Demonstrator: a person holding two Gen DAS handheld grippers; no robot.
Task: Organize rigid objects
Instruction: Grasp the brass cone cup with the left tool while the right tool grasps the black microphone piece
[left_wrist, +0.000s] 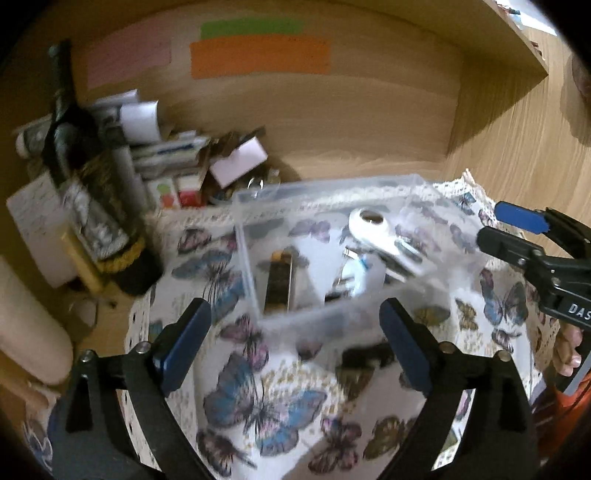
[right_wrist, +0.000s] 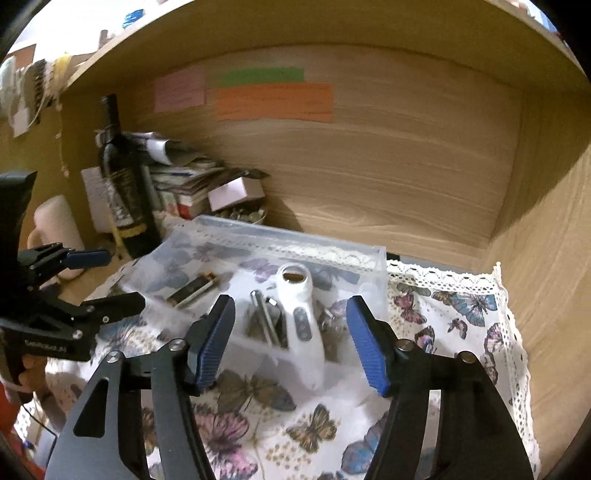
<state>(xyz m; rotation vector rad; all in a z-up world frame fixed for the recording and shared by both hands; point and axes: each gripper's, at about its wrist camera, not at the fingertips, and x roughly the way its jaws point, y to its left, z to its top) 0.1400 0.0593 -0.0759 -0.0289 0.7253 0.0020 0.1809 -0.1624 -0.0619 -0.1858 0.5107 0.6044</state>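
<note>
A clear plastic organizer box (right_wrist: 369, 254) stands on a butterfly-print cloth (right_wrist: 314, 424). In it lie a white handled tool with a round hole (right_wrist: 301, 314), a black-and-gold battery (right_wrist: 194, 288) and several metal pieces (right_wrist: 266, 321). The box (left_wrist: 332, 186), the white tool (left_wrist: 380, 236) and the battery (left_wrist: 279, 282) also show in the left wrist view. My right gripper (right_wrist: 291, 341) is open and empty just above the tool's handle. My left gripper (left_wrist: 295, 341) is open and empty in front of the box. A dark object (left_wrist: 365, 356) lies on the cloth between its fingers.
A dark wine bottle (right_wrist: 123, 184) stands left of the box, with a stack of papers and small boxes (right_wrist: 192, 177) behind it. A cream mug (right_wrist: 55, 229) is at far left. Wooden walls close in the back and right (right_wrist: 535, 258). Coloured notes (right_wrist: 273, 99) hang on the back wall.
</note>
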